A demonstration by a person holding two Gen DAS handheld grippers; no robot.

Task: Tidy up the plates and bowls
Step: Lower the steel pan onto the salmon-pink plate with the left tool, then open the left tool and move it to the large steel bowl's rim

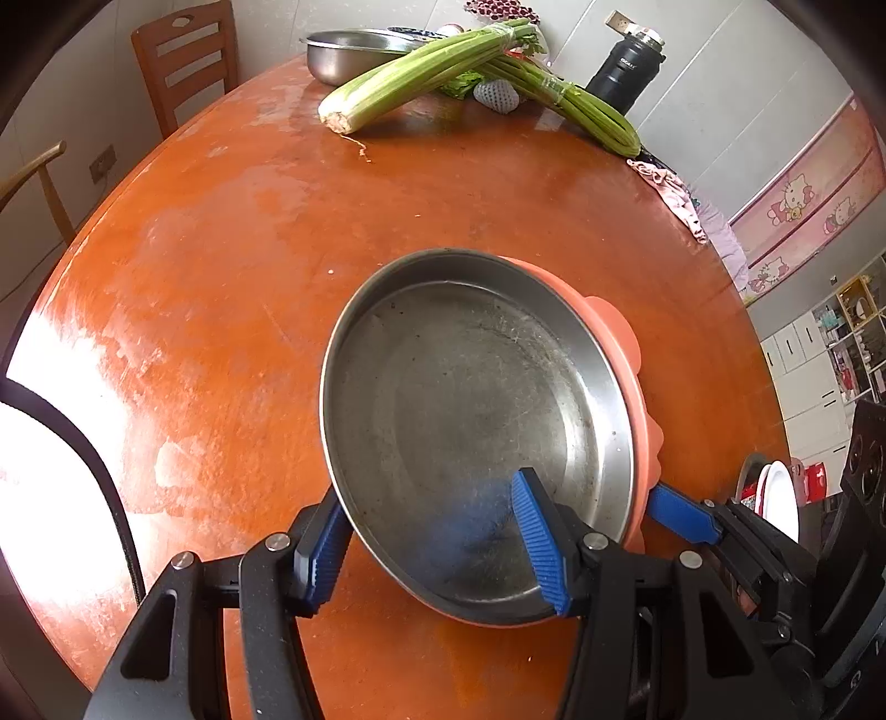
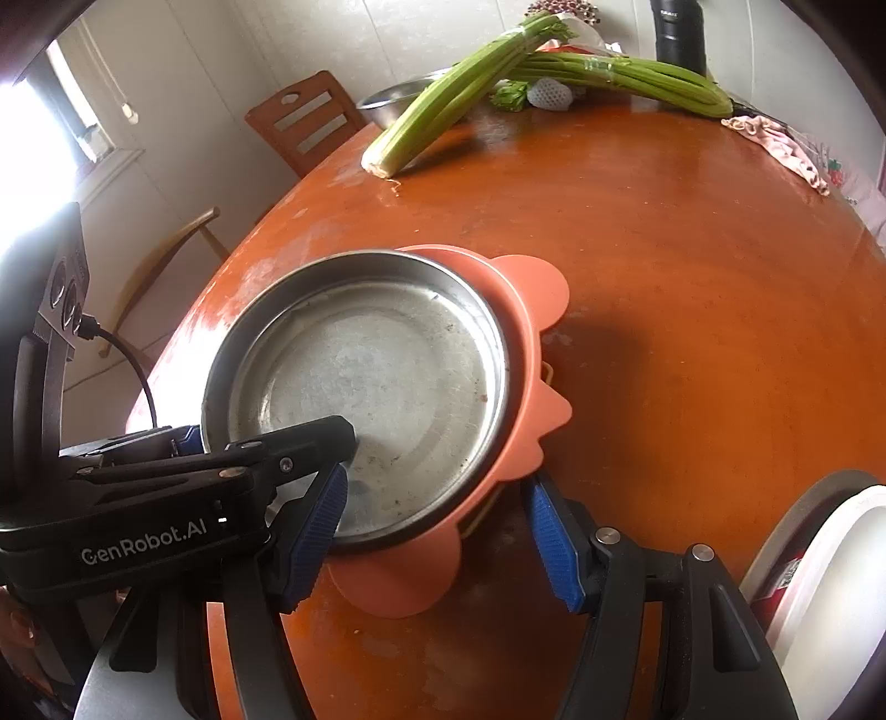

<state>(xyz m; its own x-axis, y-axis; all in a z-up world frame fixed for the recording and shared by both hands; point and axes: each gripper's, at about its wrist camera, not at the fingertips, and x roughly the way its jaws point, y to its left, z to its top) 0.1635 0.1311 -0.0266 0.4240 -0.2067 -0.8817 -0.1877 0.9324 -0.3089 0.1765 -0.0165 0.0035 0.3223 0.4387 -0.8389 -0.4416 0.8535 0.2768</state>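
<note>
- Worn orange-red tabletop (image 1: 221, 288) fills both wrist views, glare washing out its lower-left edge in the left wrist view.
- Nearest the lens, the left gripper (image 1: 437, 545) has its blue pads either side of the near rim of a steel plate (image 1: 470, 421): one pad inside the dish, the other outside at the lower left. Whether the pads actually press the metal cannot be told.
- Right gripper (image 2: 437, 540) straddles the near edge of the scalloped orange plate (image 2: 540, 293) beneath the steel one, left pad over the steel rim, right pad outside the orange edge; its jaws look apart, contact unclear.
- Both dishes sit stacked low and centre in each view, near the table's front edge.
- Judged from the pictures, the steel plate is stiff, light and slick, so a rim pinch is the likely hold; the orange plate looks like plastic, also light.
- White plates (image 2: 825, 581) stand at the lower right of the right wrist view.
- Farther back, upper centre, celery (image 1: 421, 72) leans on a steel bowl (image 1: 343, 52), a dark flask (image 1: 628, 69) to its right.
- Wooden chair (image 1: 185, 61) stands at upper left.
</note>
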